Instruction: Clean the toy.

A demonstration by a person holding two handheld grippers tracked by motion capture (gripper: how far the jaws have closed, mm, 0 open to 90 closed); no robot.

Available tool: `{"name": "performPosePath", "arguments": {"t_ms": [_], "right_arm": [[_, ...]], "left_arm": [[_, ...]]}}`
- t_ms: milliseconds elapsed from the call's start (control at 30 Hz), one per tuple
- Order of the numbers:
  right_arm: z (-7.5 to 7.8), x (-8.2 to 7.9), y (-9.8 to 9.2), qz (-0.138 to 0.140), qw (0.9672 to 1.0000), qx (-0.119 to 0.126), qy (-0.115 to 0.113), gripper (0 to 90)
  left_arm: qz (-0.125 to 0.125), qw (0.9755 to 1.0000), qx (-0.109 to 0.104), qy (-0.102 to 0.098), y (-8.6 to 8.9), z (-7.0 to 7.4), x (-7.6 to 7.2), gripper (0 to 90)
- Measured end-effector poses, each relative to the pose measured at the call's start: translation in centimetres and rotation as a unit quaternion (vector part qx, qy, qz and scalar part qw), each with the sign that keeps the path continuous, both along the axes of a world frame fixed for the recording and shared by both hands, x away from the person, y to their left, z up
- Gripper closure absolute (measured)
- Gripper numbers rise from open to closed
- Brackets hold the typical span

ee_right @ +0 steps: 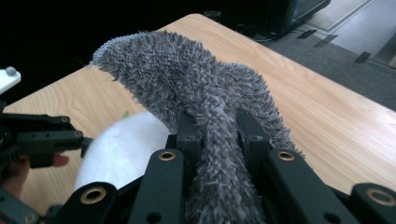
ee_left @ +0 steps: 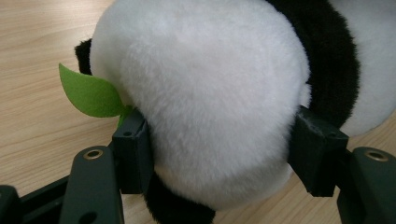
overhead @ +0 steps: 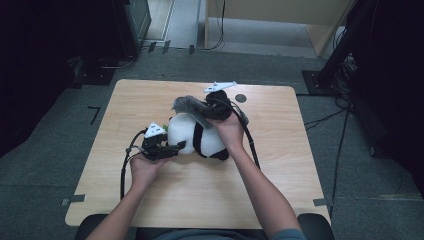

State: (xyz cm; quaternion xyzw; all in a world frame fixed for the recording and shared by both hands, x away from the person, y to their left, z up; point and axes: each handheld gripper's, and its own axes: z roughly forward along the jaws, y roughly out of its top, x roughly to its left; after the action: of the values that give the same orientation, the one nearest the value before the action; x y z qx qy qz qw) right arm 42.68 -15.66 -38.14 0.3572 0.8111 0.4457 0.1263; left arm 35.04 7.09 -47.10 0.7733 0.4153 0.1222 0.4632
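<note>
Crosswise, the plush panda (overhead: 196,136) lies (head leftward) on the table (overhead: 150,200).

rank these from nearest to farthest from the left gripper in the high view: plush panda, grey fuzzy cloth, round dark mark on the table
1. plush panda: clamped in the left gripper itself.
2. grey fuzzy cloth: above the panda, held by the right gripper.
3. round dark mark: near the table's far edge, to the right.

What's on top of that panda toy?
A grey fuzzy cloth, pinched by the right gripper, drapes over the plush panda. The panda's part beneath is covered. The left gripper clamps its white end.
</note>
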Motion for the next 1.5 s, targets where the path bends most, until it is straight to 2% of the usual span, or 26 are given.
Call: {"name": "performPosePath", "arguments": {"t_ms": [233, 333, 400, 500, 600, 667, 767, 833, 900, 1000, 1167, 1333, 1500], "right_arm": [[-1.0, 0.6, 1.9, 0.018, 0.9998, 0.003, 0.009, 74.8], [-1.6, 0.7, 2.6, 0.027, 0.9995, -0.007, 0.015, 73.1], [-1.7, 0.8, 2.7, 0.033, 0.9992, -0.008, 0.020, 69.3], [-1.7, 0.9, 2.7, 0.042, 0.9986, -0.012, 0.030, 54.8], [-1.4, 0.9, 2.3, 0.035, 0.9991, -0.007, 0.023, 53.5], [-1.4, 1.0, 2.1, 0.044, 0.9986, 0.007, 0.027, 53.9], [-1.6, 1.1, 2.2, 0.039, 0.9987, -0.016, 0.029, 56.0], [-1.6, 1.0, 2.3, 0.033, 0.9989, -0.024, 0.023, 64.0], [-1.5, 0.9, 2.7, 0.030, 0.9992, -0.018, 0.022, 71.4], [-1.5, 1.0, 2.9, 0.034, 0.9988, -0.026, 0.023, 72.4], [-1.5, 1.3, 2.6, 0.036, 0.9975, -0.042, 0.043, 73.7], [-1.3, 1.5, 0.9, 0.029, 0.9958, -0.066, 0.057, 73.7], [-1.2, 1.5, -0.9, 0.021, 0.9960, -0.065, 0.057, 73.6]], "left_arm": [[0.002, 1.0000, -0.001, 0.000, 0.0, 0.0, 0.0, 32.8], [0.003, 1.0000, -0.003, 0.005, 0.1, -0.2, 0.1, 32.8], [0.003, 1.0000, -0.004, 0.006, 0.1, -0.2, 0.1, 32.9], [0.004, 1.0000, -0.004, 0.005, 0.1, -0.2, 0.1, 32.9], [0.004, 1.0000, -0.004, 0.005, 0.1, -0.2, 0.1, 32.9], [0.005, 1.0000, -0.005, 0.005, 0.1, -0.3, 0.1, 32.9], [0.005, 1.0000, -0.004, 0.005, 0.1, -0.2, 0.1, 32.9], [0.006, 1.0000, -0.004, 0.006, 0.1, -0.3, 0.1, 33.0], [0.006, 1.0000, -0.003, 0.007, 0.1, -0.3, 0.1, 33.2], [0.007, 0.9999, -0.004, 0.008, 0.1, -0.3, 0.1, 33.4], [0.010, 0.9999, -0.005, 0.007, 0.1, -0.4, 0.0, 34.1], [0.011, 0.9999, -0.008, 0.009, 0.1, -0.5, 0.0, 34.5], [0.010, 0.9998, -0.010, 0.011, 0.1, -0.5, 0.0, 34.6]]}}
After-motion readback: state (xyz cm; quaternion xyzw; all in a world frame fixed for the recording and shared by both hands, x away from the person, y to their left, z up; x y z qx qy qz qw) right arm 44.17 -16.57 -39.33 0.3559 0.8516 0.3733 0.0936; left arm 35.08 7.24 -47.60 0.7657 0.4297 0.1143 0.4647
